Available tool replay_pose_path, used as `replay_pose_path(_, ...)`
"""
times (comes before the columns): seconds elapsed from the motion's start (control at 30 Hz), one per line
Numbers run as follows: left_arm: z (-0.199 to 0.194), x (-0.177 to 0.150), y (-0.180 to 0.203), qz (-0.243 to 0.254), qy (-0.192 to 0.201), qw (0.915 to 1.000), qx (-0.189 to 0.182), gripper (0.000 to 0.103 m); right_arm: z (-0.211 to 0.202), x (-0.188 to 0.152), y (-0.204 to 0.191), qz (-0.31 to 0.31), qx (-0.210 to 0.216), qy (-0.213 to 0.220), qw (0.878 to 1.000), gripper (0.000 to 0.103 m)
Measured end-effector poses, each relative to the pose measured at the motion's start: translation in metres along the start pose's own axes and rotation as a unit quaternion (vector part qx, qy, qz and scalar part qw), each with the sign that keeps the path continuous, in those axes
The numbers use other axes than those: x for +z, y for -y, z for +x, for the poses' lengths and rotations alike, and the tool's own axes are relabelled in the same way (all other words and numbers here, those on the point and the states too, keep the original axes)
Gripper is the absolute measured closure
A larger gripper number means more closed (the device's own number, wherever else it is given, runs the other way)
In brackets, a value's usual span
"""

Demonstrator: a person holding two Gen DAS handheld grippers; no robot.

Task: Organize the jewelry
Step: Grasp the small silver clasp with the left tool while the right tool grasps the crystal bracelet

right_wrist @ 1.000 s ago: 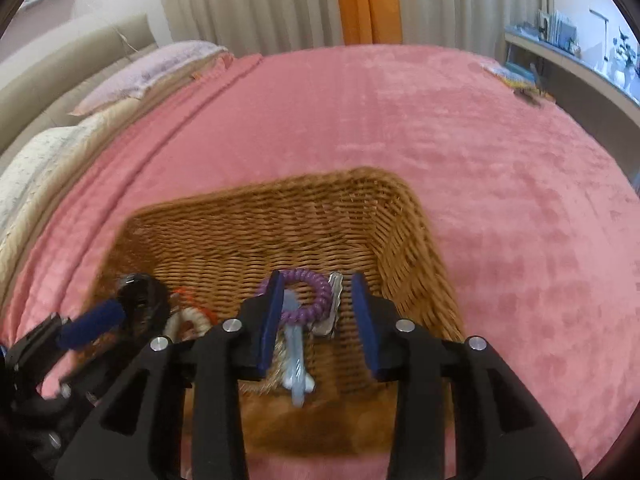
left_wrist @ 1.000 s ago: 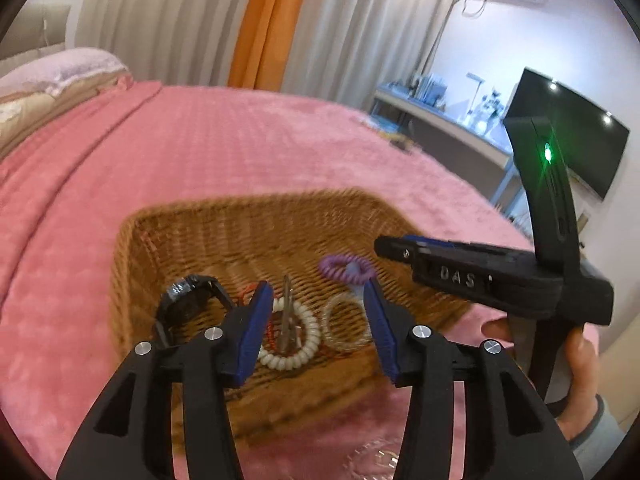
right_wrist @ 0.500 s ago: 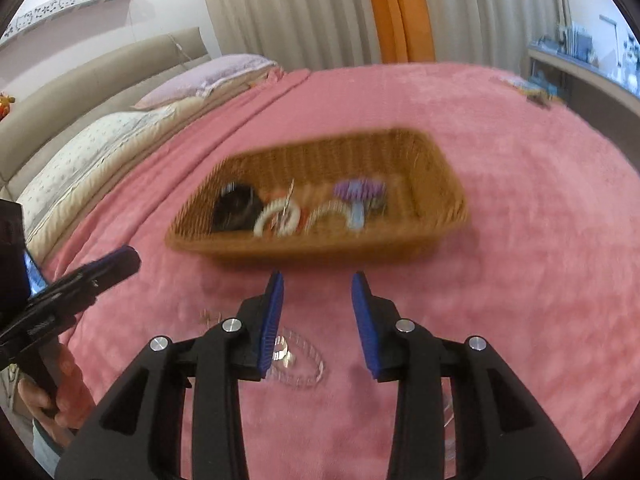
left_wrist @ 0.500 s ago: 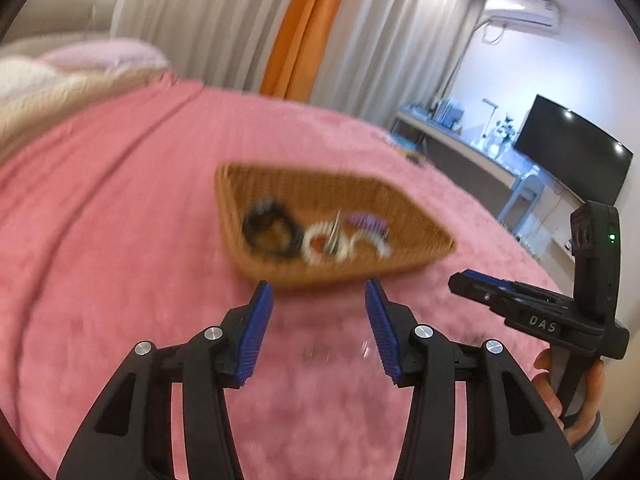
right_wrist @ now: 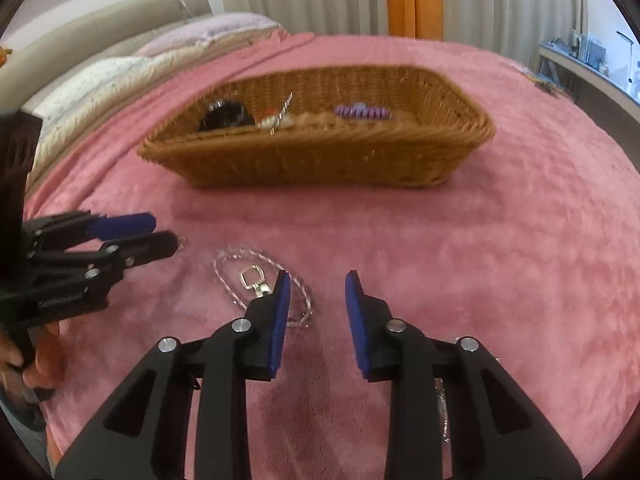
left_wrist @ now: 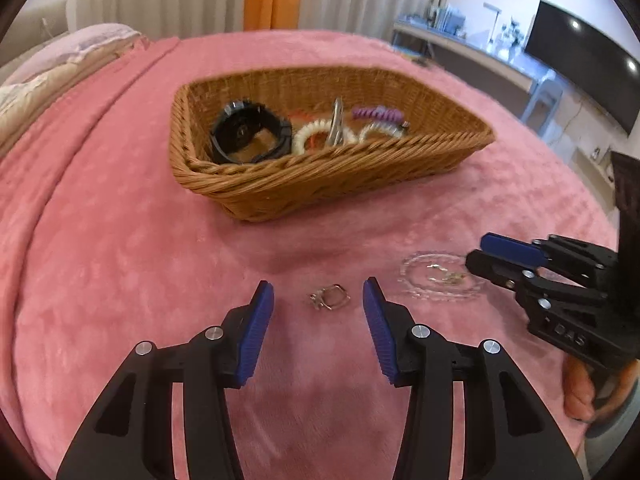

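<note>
Both grippers have left the basket [left_wrist: 328,184] and come down over the bed. The left gripper [left_wrist: 318,304] – half-wide, empty – frames a small ring [left_wrist: 329,297]; the right gripper [right_wrist: 315,296], jaws just narrowing on nothing, hovers beside the clear dish [right_wrist: 228,268].

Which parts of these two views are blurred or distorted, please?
Left wrist view: wicker basket fairly sharp, small metal clasp a little soft, fisheye bends the bed edge. Right wrist view: basket and its contents smeared by motion blur, left tool also blurred.
</note>
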State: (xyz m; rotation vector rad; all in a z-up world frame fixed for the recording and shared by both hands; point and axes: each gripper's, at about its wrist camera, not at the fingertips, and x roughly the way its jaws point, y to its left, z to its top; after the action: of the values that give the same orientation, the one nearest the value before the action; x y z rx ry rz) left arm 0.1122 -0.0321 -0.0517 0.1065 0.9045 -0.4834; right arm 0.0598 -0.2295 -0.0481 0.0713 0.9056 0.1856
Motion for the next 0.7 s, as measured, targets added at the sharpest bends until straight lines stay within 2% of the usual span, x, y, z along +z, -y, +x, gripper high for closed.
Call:
replay_pose_path(0.07,0.010,0.003,-0.001,0.003,-0.012,0.9999,0.002,0.059,0.005,0.000,0.000,-0.001,0.001,-0.012,1.000,0.080)
replay_pose_path(0.17,0.011,0.002,0.004,0.016,-0.009,0.9997,0.017,0.062,0.007,-0.001,-0.007,-0.020,0.000,-0.014,1.000,0.088)
replay_pose_path(0.23,0.011,0.000,0.007,0.025,-0.008,0.9994,0.023,0.069,0.006,-0.003,-0.014,-0.037,-0.006,-0.014,0.999,0.093)
replay_pose_path(0.3,0.007,-0.002,0.011,0.033,-0.005,0.9991,0.026,0.086,0.006,-0.004,-0.020,-0.051,-0.012,-0.013,0.999,0.097)
replay_pose_path(0.47,-0.006,-0.012,0.010,0.021,0.006,0.9991,0.035,0.086,-0.006,0.000,-0.034,-0.079,-0.023,-0.001,0.997,0.097)
replay_pose_path(0.7,-0.029,-0.040,-0.004,-0.028,0.015,0.9991,0.029,0.086,-0.050,0.002,-0.059,-0.082,0.004,0.025,0.996,0.097)
